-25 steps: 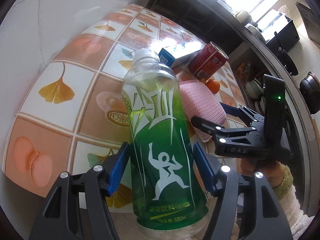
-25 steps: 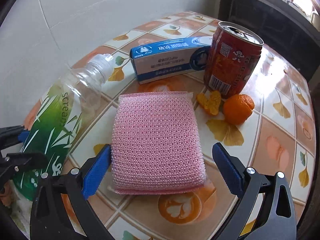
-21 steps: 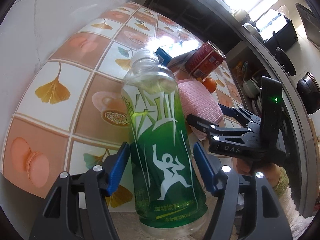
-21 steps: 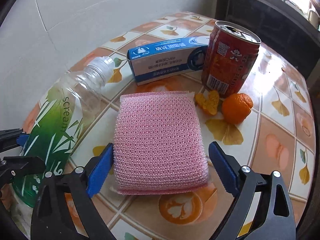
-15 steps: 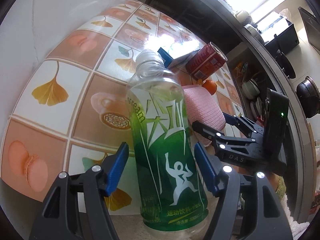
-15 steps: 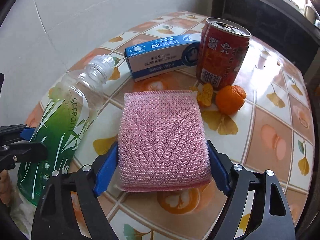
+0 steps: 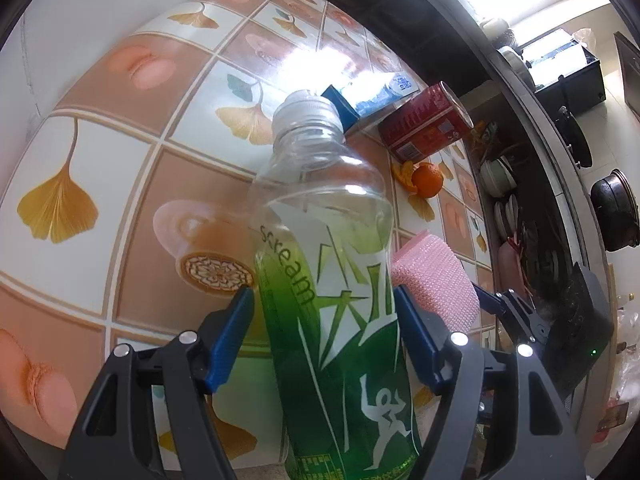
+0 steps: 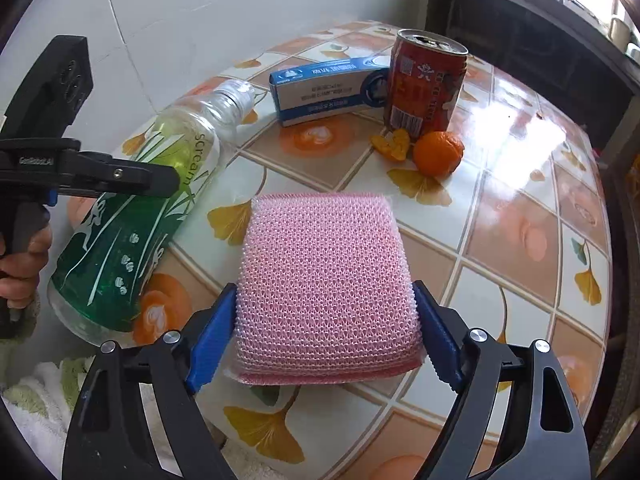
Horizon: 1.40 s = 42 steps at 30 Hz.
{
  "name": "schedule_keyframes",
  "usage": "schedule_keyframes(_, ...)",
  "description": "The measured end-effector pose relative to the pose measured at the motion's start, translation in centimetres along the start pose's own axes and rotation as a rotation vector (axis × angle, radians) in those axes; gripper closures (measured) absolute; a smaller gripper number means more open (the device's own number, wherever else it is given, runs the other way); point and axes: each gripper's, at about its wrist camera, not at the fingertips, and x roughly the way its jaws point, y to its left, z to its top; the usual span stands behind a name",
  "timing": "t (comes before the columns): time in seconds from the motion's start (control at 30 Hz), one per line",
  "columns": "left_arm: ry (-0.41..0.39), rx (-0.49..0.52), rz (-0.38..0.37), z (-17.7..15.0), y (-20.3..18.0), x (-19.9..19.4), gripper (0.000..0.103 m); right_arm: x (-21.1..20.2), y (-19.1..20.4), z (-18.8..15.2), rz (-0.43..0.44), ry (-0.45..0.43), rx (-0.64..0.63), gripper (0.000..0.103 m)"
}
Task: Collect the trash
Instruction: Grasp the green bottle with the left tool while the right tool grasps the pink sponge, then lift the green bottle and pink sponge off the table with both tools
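Note:
A clear plastic bottle [image 7: 328, 280] with a green label and a little pale liquid sits between the blue pads of my left gripper [image 7: 324, 300]. The pads touch both of its sides while the jaws ease open. Seen from the right wrist, the bottle [image 8: 152, 184] tilts over the table's left edge. My right gripper [image 8: 326, 300] has its pads against the sides of a pink mesh sponge [image 8: 324, 272], held just above the tabletop, and its jaws are opening slightly. A red drink can [image 8: 424, 84] stands upright beyond the sponge.
A blue and white box [image 8: 328, 88] lies behind the can. A small orange [image 8: 438, 154] and a piece of peel [image 8: 392, 144] lie beside it on the tiled round table [image 8: 520, 240]. Dish shelves [image 7: 516, 216] stand to the right, and a white wall is to the left.
The right gripper's pads closed in from wide apart onto the pink sponge, which now sits raised off the table. The bottle has tipped more upright between the left pads.

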Motion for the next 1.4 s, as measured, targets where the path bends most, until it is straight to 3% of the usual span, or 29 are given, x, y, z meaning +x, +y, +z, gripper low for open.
schedule_keyframes(0.07, 0.001, 0.026, 0.014, 0.1, -0.4, 0.2, 0.034, -0.4, 0.1, 0.2, 0.004, -0.015, -0.005, 0.015)
schedule_keyframes(0.2, -0.001, 0.049, 0.024, 0.3, -0.8, 0.4, 0.035, -0.3, 0.4, 0.7, 0.012, -0.017, -0.005, 0.015)
schedule_keyframes(0.27, 0.008, 0.047, 0.003, 0.3, -0.8, 0.6, 0.042, 0.4, 0.3, 1.1, 0.007, -0.008, 0.002, 0.015)
schedule_keyframes(0.53, -0.037, 0.056, 0.016, -0.8, -1.2, 0.2, 0.044, 1.8, -0.2, 1.1, -0.011, 0.021, 0.049, 0.015)
schedule_keyframes(0.93, -0.132, 0.089, 0.051, -2.8, -2.4, -1.8, 0.045, 2.1, -0.8, 0.5, -0.024, 0.016, 0.077, 0.025)
schedule_keyframes(1.4, -0.215, 0.141, 0.084, -3.6, -4.0, -4.2, 0.045, -1.0, -0.8, 0.1, -0.017, -0.053, 0.132, 0.027)
